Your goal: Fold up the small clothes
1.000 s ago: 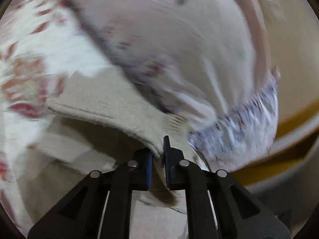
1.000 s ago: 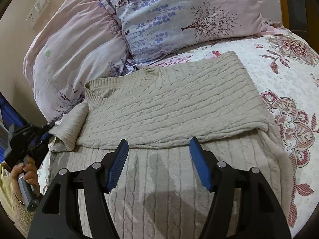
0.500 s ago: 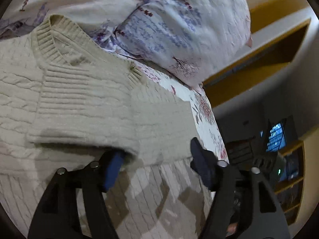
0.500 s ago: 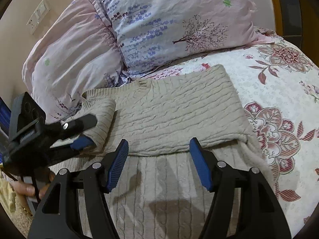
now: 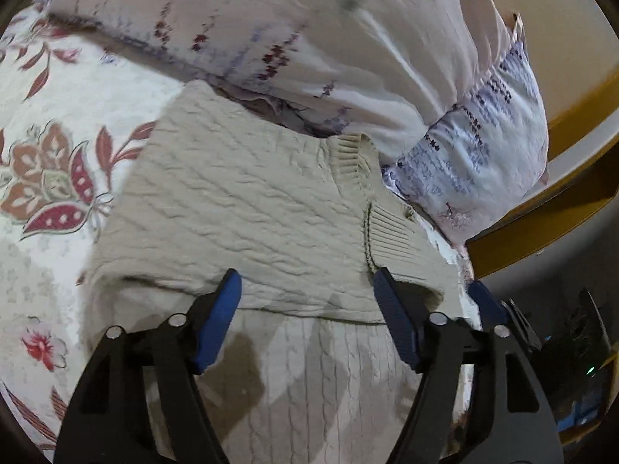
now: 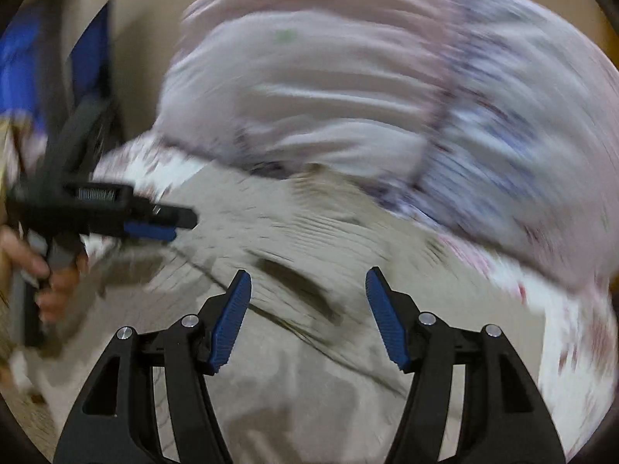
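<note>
Floral bedsheet (image 5: 58,116) spreads across the bed, with two pale printed pillows (image 5: 309,31) stacked along its far edge. Next down in size, the beige cable-knit sweater (image 5: 247,201) lies flat on the sheet, its ribbed collar (image 5: 350,156) just under the pillows and a sleeve cuff (image 5: 394,239) folded over onto its body. Now the left hand-held gripper (image 5: 305,309) hovers over the fold edge, jaws apart, nothing between them. Over in the heavily blurred right view, the right hand-held gripper (image 6: 307,309) is above the sweater, jaws closing on nothing.
</note>
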